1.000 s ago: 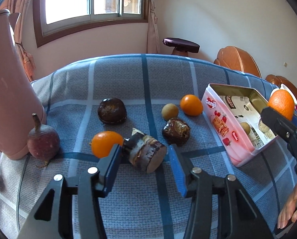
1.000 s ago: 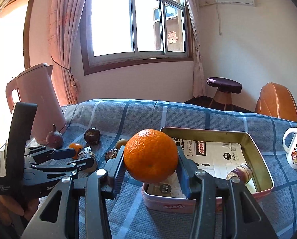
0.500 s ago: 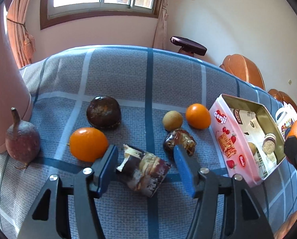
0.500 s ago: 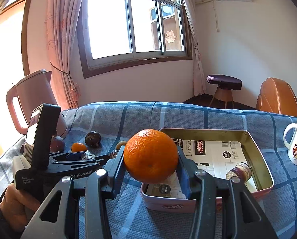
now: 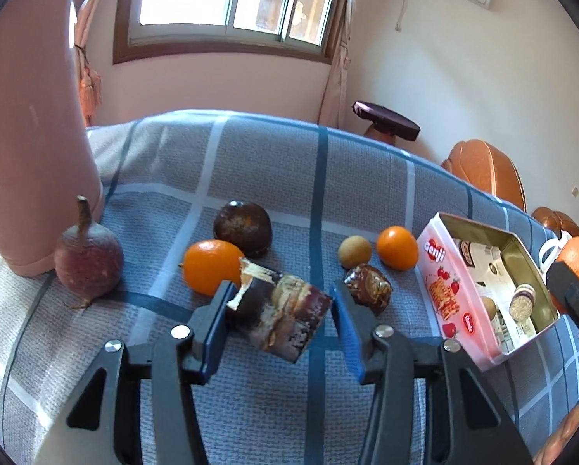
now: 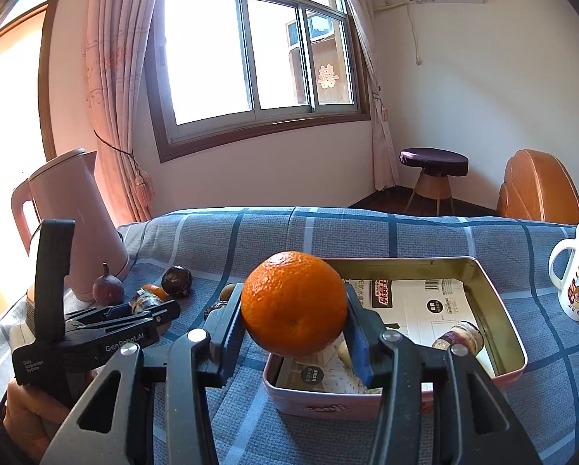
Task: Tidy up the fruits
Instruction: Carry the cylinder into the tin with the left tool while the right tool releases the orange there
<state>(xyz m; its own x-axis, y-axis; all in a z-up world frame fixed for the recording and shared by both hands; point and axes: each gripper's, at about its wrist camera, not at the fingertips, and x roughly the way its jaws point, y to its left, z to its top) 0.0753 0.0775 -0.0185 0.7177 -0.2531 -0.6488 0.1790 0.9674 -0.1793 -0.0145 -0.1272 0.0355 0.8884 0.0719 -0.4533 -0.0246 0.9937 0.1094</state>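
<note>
My left gripper (image 5: 279, 310) is open around a dark cut fruit chunk (image 5: 279, 316) that lies on the blue checked cloth; its left finger touches the chunk, the right finger stands apart. My right gripper (image 6: 293, 327) is shut on a large orange (image 6: 294, 303) and holds it above the near left corner of the pink tin (image 6: 498, 302). The tin (image 5: 440, 271) holds a small cut piece and a small yellowish fruit. On the cloth lie two small oranges (image 5: 211, 267) (image 5: 397, 247), a dark round fruit (image 5: 242, 229), a small tan fruit (image 5: 354, 252), a dark wrinkled fruit (image 5: 369, 285) and a purple stemmed fruit (image 5: 88, 257).
A pink kettle (image 5: 29, 124) stands at the far left, close to the purple fruit. A white mug (image 6: 578, 271) stands right of the tin. A stool (image 6: 433, 162) and a wooden chair (image 6: 537, 188) stand beyond the table.
My left gripper has moved forward and now brackets the dark chunk, with its left finger against it. My right gripper has stayed over the tin's corner with the orange.
</note>
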